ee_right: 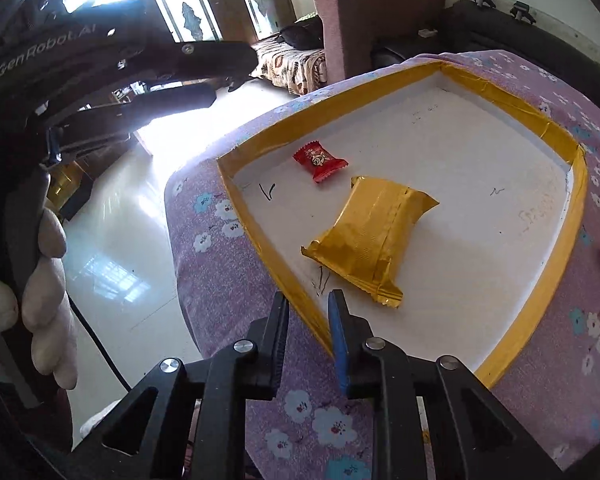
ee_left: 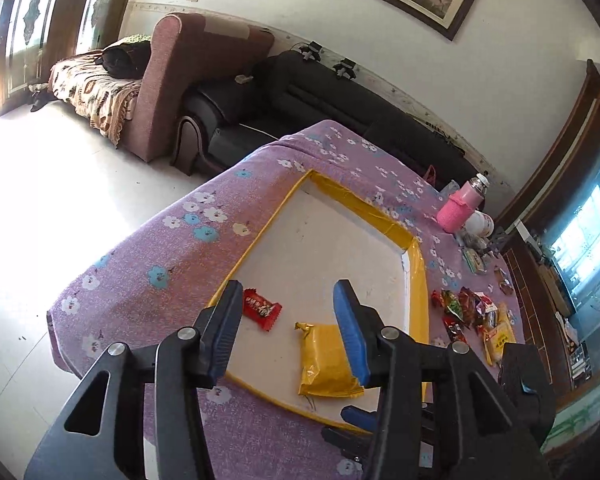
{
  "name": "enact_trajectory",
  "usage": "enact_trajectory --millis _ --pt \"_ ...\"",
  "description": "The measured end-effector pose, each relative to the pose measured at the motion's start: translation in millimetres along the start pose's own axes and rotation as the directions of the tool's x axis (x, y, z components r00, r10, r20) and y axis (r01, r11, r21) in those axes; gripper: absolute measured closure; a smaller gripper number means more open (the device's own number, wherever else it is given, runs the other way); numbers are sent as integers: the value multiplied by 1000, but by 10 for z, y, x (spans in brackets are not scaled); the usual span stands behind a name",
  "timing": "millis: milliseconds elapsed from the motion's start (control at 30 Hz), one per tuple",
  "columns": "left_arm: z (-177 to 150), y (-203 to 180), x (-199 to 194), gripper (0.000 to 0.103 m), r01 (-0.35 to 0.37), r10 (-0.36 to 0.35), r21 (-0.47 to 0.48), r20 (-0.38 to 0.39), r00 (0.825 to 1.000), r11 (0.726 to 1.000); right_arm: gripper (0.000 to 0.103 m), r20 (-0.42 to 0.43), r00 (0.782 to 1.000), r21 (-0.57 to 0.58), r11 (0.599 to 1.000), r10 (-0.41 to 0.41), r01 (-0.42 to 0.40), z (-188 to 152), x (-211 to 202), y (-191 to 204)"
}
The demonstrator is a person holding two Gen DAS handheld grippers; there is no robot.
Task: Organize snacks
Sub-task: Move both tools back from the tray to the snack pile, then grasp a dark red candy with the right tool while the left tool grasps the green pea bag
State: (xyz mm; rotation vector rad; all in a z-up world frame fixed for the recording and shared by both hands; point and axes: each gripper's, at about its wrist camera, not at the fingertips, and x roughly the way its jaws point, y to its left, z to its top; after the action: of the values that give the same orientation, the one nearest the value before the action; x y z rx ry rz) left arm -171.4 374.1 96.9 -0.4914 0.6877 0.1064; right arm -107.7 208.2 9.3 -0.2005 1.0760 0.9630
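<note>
Both grippers, left parted, right nearly closed, empty above gold packet (slippery foil): likely fumbled, crumpled.

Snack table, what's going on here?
A person is sorting snacks with a handheld gripper in each hand. Two are already in the yellow-edged tray: a red candy and a gold packet. The left gripper hangs open and empty above them. The right gripper is nearly closed, holding nothing, over the tray's near rim. A pile of loose snacks still waits on the purple cloth beside the tray.
</note>
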Motion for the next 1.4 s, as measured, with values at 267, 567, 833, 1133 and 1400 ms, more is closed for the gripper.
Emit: enact_trajectory --millis 267,567,833,1133,1400 --pt "-102 -480 133 54 73 -69 78 -49 996 994 58 151 989 132 991 -4 -17 -350 -720 -666" --pt "-407 -1716 599 54 368 -319 186 -250 914 911 54 234 956 535 845 -179 27 -1046 -1370 -2068" --pt "-630 -2257 1518 55 406 -316 173 -391 864 897 53 233 946 653 757 -225 19 -1409 -1540 -2464" --pt "-405 -1939 1707 61 238 -175 157 -332 927 959 52 225 944 663 748 -243 35 -1460 -1515 -2607" --pt "-302 -1978 1635 58 265 -193 192 -327 925 945 50 156 951 568 812 -267 134 -864 -974 -2662"
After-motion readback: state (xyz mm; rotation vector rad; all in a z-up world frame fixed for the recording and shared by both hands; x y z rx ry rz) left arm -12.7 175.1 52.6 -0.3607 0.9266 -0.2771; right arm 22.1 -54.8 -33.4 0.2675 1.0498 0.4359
